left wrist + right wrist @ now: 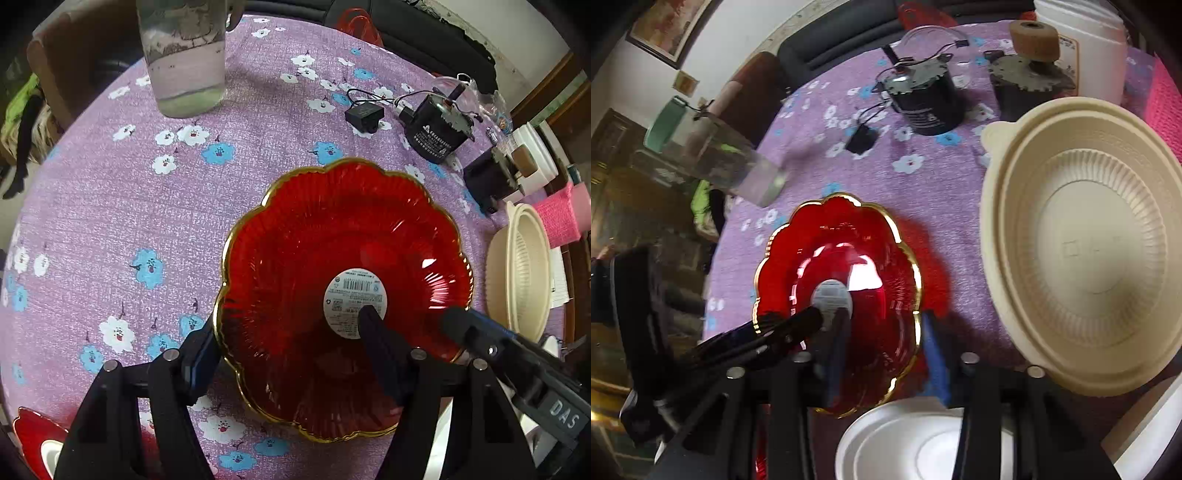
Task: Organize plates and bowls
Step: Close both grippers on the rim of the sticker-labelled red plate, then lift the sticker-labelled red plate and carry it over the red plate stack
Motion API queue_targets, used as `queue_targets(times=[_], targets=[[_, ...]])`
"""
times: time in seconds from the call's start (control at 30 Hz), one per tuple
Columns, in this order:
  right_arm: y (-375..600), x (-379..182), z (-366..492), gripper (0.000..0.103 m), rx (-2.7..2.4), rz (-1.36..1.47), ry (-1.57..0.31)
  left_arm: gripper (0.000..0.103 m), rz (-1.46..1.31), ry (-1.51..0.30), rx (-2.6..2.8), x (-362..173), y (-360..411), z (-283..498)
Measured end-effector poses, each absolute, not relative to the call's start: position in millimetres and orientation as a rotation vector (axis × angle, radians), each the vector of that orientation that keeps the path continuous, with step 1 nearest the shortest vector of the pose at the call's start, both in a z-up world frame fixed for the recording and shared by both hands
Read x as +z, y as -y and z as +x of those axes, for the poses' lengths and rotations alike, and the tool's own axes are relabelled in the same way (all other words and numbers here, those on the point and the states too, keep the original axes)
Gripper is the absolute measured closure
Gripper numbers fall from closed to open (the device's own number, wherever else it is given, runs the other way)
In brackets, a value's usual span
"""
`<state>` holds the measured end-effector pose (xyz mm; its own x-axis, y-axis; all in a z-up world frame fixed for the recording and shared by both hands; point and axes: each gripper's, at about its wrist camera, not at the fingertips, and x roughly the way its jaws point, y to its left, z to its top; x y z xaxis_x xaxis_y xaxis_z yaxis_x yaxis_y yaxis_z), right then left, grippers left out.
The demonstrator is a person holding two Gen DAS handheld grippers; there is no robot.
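Red glass plate (343, 280) sits on the counter (110, 221), gold scalloped rim, label at its centre. Judged rigid, slick, breakable; the rim is the place to hold.

My left gripper (284, 332) straddles the near rim, fingers apart, not pressing. My right gripper (886, 328) brackets the opposite rim; contact unclear.

Only the right wrist view shows the white plate (916, 443) below and the whole cream bowl (1086, 251).
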<state>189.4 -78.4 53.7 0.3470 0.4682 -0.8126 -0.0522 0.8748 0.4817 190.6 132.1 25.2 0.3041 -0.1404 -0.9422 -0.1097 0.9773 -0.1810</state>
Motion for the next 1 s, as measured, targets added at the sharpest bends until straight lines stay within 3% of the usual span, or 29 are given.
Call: queue_targets(times=[0.1,0.2,0.57,1.0], targets=[[77,58,187,0.074,0.313,0.363,-1.144,0.042,-0.263,-1.26,-0.017,29,-141,189],[77,63,185,0.082,0.32,0.379,-1.117,0.043,-0.319,-1.211,-0.025,44,-153,183],[35,112,138,0.083,0.381,0.294,-0.976,0.043,-0.268,-0.984,0.001,116,-178,120],[-52,127,37,0.083,0.526,0.163,-0.935,0.043,-0.283,-0.836,0.09,143,-246,-11]])
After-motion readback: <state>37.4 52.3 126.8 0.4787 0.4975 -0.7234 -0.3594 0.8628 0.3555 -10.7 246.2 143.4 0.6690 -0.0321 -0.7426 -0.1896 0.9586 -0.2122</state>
